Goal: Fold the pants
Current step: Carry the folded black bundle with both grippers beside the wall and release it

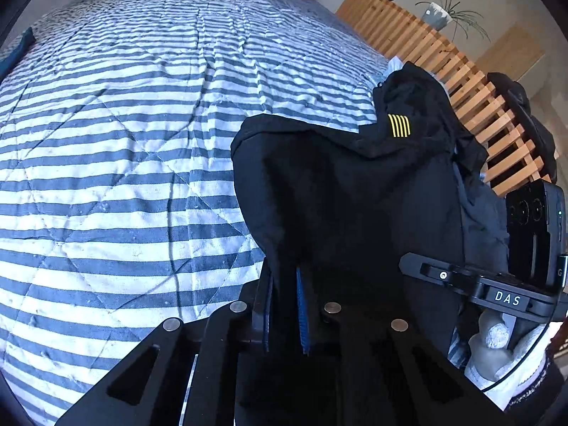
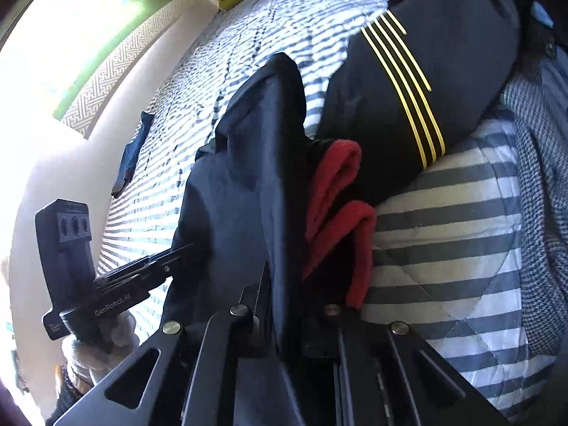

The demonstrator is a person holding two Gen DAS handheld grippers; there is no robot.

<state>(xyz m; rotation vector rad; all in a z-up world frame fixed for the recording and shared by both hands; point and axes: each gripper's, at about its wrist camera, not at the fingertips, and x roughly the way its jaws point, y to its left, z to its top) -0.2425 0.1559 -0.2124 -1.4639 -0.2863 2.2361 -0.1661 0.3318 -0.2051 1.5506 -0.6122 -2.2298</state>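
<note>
1. Left wrist view: the left gripper point(image 1: 285, 305) is clamped on a fold of the dark pants point(image 1: 340, 191), the cloth pinched between its blue-lined pads. The pants hang up from the jaws and drape to the right, over the near right part of the striped quilt point(image 1: 117, 135). A patch of yellow stripes point(image 1: 399, 125) shows on the garment's far side. At the right edge the right gripper point(image 1: 411, 266) reaches into the same cloth, held by a gloved hand point(image 1: 497, 351). A wooden slatted frame point(image 1: 443, 56) runs beyond the bed, with a potted plant point(image 1: 440, 14) on it.

2. Right wrist view: the right gripper point(image 2: 284, 305) is closed on the pants point(image 2: 241, 184), dark cloth running straight up between its jaws. A red lining point(image 2: 340, 206) shows just right of the grip, and the yellow stripes point(image 2: 404, 88) lie farther right. At the left, the left gripper point(image 2: 184, 248) bites into the cloth's edge.
</note>
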